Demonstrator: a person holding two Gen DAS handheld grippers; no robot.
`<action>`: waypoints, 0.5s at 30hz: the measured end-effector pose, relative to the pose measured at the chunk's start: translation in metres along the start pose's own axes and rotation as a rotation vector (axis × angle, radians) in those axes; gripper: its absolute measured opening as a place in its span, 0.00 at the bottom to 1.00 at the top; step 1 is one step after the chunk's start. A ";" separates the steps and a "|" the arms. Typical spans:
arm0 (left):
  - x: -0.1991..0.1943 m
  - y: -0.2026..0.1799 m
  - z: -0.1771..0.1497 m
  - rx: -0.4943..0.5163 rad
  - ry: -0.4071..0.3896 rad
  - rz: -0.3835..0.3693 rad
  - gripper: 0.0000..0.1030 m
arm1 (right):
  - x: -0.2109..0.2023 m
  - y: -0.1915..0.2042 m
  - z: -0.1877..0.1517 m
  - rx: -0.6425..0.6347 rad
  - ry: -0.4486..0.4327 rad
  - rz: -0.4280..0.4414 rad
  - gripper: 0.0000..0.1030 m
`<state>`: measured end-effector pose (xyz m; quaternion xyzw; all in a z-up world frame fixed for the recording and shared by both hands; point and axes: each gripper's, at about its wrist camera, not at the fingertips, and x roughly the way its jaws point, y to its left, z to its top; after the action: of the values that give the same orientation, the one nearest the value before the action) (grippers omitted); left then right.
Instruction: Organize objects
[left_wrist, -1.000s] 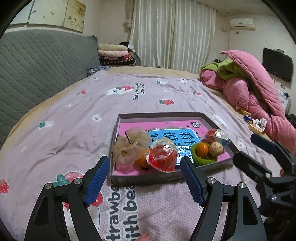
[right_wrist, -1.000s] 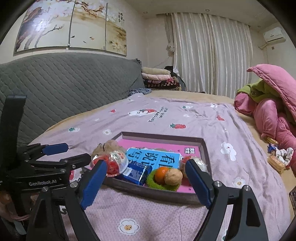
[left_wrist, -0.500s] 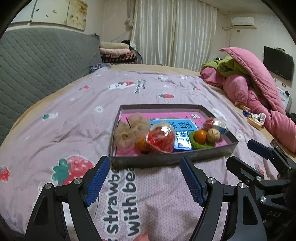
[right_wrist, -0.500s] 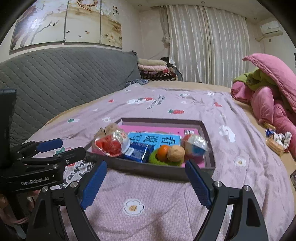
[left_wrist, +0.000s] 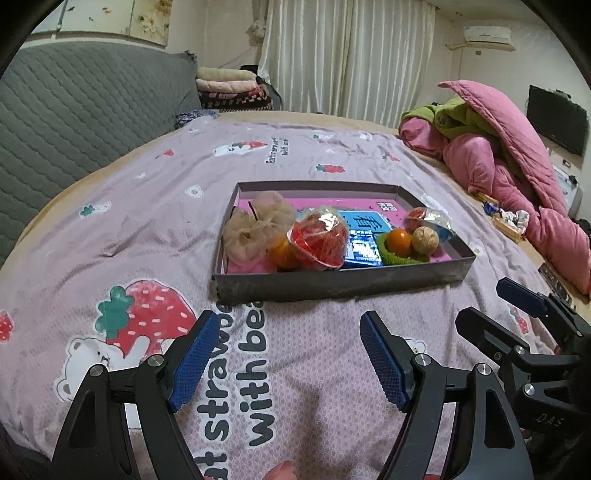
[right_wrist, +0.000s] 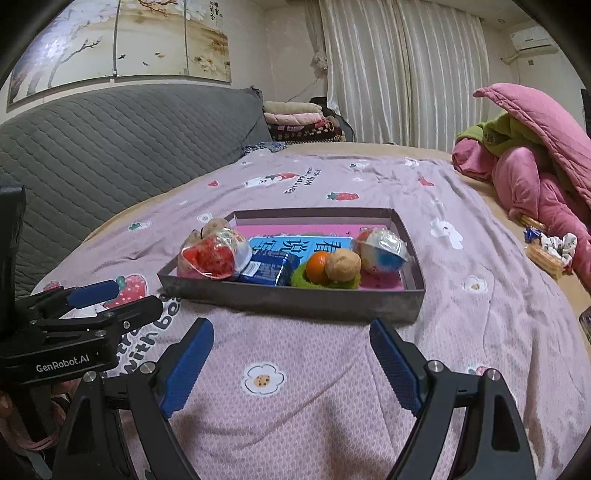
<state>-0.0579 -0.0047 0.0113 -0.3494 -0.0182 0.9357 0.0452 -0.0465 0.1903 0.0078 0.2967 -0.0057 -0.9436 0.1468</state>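
Both my left tool (left_wrist: 286, 354) and right tool (right_wrist: 291, 363) hang released and empty over the bedspread (left_wrist: 147, 229), the grey tray (left_wrist: 332, 284) of snacks at twelve o'clock.

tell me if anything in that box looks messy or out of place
The box is a jumble: a red jelly cup lies tipped on its side over the blue packet, and a beige mesh pouch slumps in the left corner. Nothing looks spilled or broken. Some wrappers lie loose on the bed beside the pink quilt.
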 end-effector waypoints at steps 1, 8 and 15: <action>0.001 0.000 -0.001 0.001 0.003 0.002 0.77 | 0.000 0.001 -0.001 -0.002 0.002 -0.005 0.84; 0.012 0.003 -0.006 -0.019 0.042 -0.012 0.77 | 0.002 0.002 -0.007 -0.003 0.014 -0.014 0.84; 0.021 0.003 -0.013 -0.016 0.067 0.003 0.77 | 0.007 0.007 -0.015 -0.028 0.038 -0.018 0.84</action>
<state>-0.0648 -0.0056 -0.0124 -0.3811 -0.0234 0.9233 0.0415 -0.0420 0.1831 -0.0074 0.3127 0.0130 -0.9391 0.1423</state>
